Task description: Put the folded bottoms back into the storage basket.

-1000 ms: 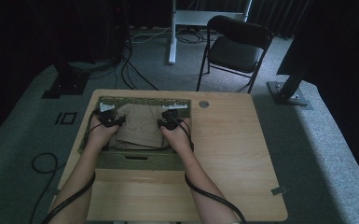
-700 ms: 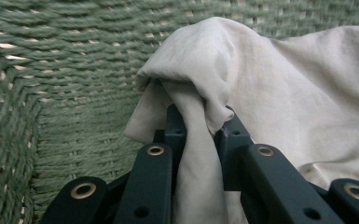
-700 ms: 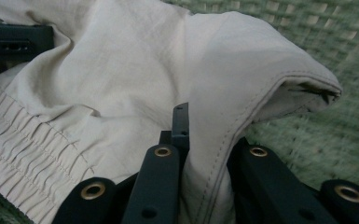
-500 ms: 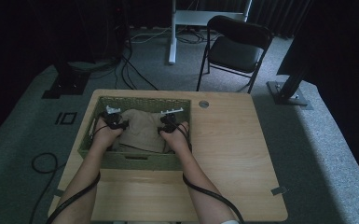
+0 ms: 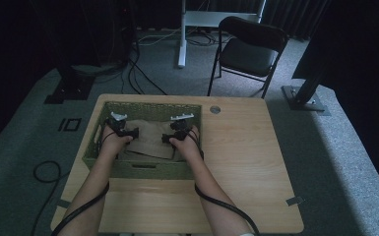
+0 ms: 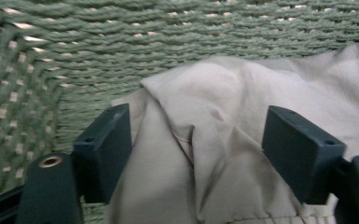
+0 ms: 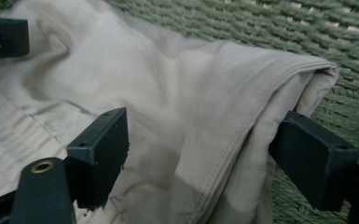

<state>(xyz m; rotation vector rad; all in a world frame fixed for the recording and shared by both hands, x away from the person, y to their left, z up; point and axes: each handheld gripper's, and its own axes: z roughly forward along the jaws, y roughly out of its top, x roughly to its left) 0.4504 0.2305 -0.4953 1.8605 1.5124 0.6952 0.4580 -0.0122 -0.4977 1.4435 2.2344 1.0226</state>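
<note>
A folded beige cloth lies in a green woven basket at the table's left. My left gripper rests at the cloth's left end and my right gripper at its right end. In the left gripper view the left gripper stands open, its jaws just opened, with a rumpled corner of the cloth lying loose between them. The right gripper has likewise just opened, and the cloth's folded edge sits between its jaws without being pressed.
The basket's woven wall rises close behind the cloth and also shows beside the fold. Bare wooden tabletop spreads to the right of the basket. A black chair stands beyond the table, with cables on the floor at the left.
Both hands stay at the cloth's ends inside the basket. The right hand has sunk slightly. The cloth lies flatter in the basket.
</note>
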